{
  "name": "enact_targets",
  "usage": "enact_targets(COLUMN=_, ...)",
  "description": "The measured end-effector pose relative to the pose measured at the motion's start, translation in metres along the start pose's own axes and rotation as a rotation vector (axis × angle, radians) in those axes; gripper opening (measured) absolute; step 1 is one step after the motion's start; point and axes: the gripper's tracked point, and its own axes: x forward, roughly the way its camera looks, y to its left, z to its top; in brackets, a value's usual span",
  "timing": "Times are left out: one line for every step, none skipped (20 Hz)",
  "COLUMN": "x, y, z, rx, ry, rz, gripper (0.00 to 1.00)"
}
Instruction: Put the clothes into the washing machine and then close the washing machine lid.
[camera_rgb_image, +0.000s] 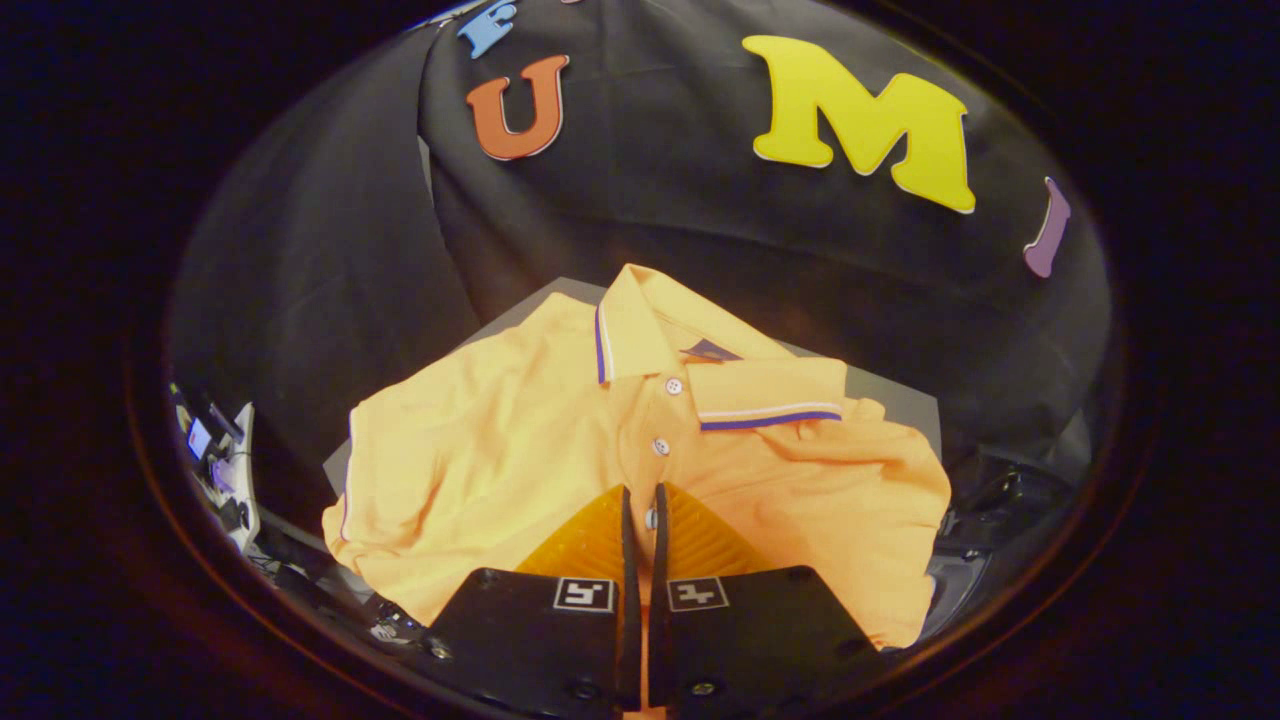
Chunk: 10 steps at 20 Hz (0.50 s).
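Orange polo shirt (520, 450) lies spread over a grey counter (890, 400), collar toward the far edge, hem toward the near edge and hanging past it. Collar and sleeve cuff have white and dark blue trim; placket runs down the middle with white buttons (673, 386), one more just ahead of the fingertips. Fabric is rumpled, with folds near the right sleeve and the left sleeve drooping off the counter's left edge. Hand-held gripper (640, 492) sits over the lower placket, fingers nearly pressed together with only a thin slit between them; a strip of shirt shows in that slit, but cannot tell whether both fingers actually pinch it. Black cloth wall (700, 220) stands behind the counter. Some cluttered gear (215, 460) sits far left, too small to identify.
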Motion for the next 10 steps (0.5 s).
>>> enact_targets(x=-0.002, y=0.0, z=0.001, rx=0.01, ry=0.009, rz=0.005, gripper=0.06)
enact_targets(x=-0.004, y=0.001, z=0.005, rx=0.019, ry=0.005, rz=0.012, gripper=0.06)
enact_targets(x=-0.008, y=0.001, z=0.011, rx=0.025, ry=-0.011, rz=0.022, gripper=0.06)
enact_targets(x=-0.016, y=0.003, z=0.016, rx=0.035, ry=-0.032, rz=0.034, gripper=0.06)
enact_targets(x=-0.023, y=0.003, z=0.023, rx=0.042, ry=-0.055, rz=0.044, gripper=0.06)
enact_targets(x=-0.032, y=0.002, z=0.031, rx=0.049, ry=-0.082, rz=0.048, gripper=0.06)
enact_targets(x=-0.04, y=0.0, z=0.039, rx=0.055, ry=-0.104, rz=0.05, gripper=0.05)
enact_targets(x=-0.049, y=-0.002, z=0.047, rx=0.069, ry=-0.132, rz=0.058, gripper=0.06)
enact_targets(x=-0.058, y=-0.004, z=0.058, rx=0.08, ry=-0.159, rz=0.069, gripper=0.06)
enact_targets(x=-0.069, y=-0.006, z=0.067, rx=0.091, ry=-0.184, rz=0.079, gripper=0.05)
